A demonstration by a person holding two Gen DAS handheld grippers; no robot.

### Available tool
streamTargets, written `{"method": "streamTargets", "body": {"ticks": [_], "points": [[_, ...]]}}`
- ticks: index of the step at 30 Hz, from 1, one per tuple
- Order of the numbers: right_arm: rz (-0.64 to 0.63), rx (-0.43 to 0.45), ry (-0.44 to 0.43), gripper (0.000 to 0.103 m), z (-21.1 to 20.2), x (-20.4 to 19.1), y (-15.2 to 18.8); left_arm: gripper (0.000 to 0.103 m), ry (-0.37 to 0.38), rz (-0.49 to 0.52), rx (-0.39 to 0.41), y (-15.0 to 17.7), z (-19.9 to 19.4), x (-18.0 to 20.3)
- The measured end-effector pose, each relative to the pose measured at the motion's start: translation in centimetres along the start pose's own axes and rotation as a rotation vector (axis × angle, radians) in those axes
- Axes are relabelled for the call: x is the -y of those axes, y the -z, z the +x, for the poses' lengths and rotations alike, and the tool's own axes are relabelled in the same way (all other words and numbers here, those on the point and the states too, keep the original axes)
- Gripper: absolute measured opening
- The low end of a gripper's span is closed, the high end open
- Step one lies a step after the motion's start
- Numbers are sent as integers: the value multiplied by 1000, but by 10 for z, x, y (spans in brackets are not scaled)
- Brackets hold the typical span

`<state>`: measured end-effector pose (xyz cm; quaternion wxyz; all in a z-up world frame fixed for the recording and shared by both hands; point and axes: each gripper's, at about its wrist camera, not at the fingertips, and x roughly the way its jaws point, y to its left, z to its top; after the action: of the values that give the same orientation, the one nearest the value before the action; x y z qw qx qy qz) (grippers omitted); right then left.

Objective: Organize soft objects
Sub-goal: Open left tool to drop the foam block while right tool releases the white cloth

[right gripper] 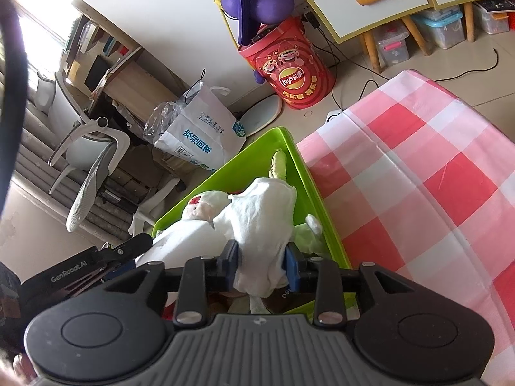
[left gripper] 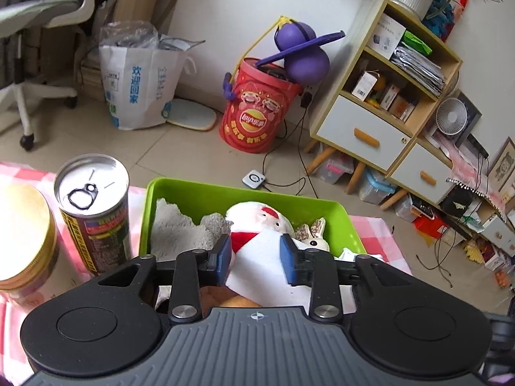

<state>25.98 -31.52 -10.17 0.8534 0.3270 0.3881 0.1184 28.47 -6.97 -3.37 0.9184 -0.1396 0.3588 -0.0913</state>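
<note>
A green bin (left gripper: 199,193) on the pink checked table holds a grey fluffy cloth (left gripper: 180,225), a white snowman plush with a red scarf (left gripper: 257,218) and a small rabbit toy (left gripper: 313,234). My left gripper (left gripper: 256,255) hangs over the bin with its blue pads apart on either side of a white cloth (left gripper: 260,273); whether they press it is unclear. My right gripper (right gripper: 262,263) is shut on a white crumpled cloth (right gripper: 260,225) and holds it above the bin (right gripper: 257,154). The snowman plush (right gripper: 202,206) lies just beyond it.
A tall can with a pull tab (left gripper: 93,212) and a gold-lidded jar (left gripper: 22,234) stand left of the bin. The checked tablecloth (right gripper: 418,177) spreads right of the bin. A red Lay's bucket (left gripper: 257,112), a paper bag (left gripper: 141,90) and a cabinet (left gripper: 386,96) stand on the floor beyond.
</note>
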Motion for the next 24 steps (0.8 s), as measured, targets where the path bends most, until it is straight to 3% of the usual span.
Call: {"method": "streamTargets", "body": {"ticks": [2,5,11,15,19,24], "points": [[9,0,-3,16,-3,1,-1,53,-8,22,5,1,-4,2],[11,1,2,34,-8,1,-3,66,-15,52,11,5,-11,5],[-20,2,41,48,-28,2,-8,79,-24,71,2,17,-29,0],[22,2,7,50,-48,6,-10,81,-30,75,-4,24,-49,-7],[-3,9,46,51,-67,0,-5,81,-34,66,-7,34,-71,-15],[-48,-2,91,51,-90,-6,9,91,-64,60,2,48,-98,-25]]}}
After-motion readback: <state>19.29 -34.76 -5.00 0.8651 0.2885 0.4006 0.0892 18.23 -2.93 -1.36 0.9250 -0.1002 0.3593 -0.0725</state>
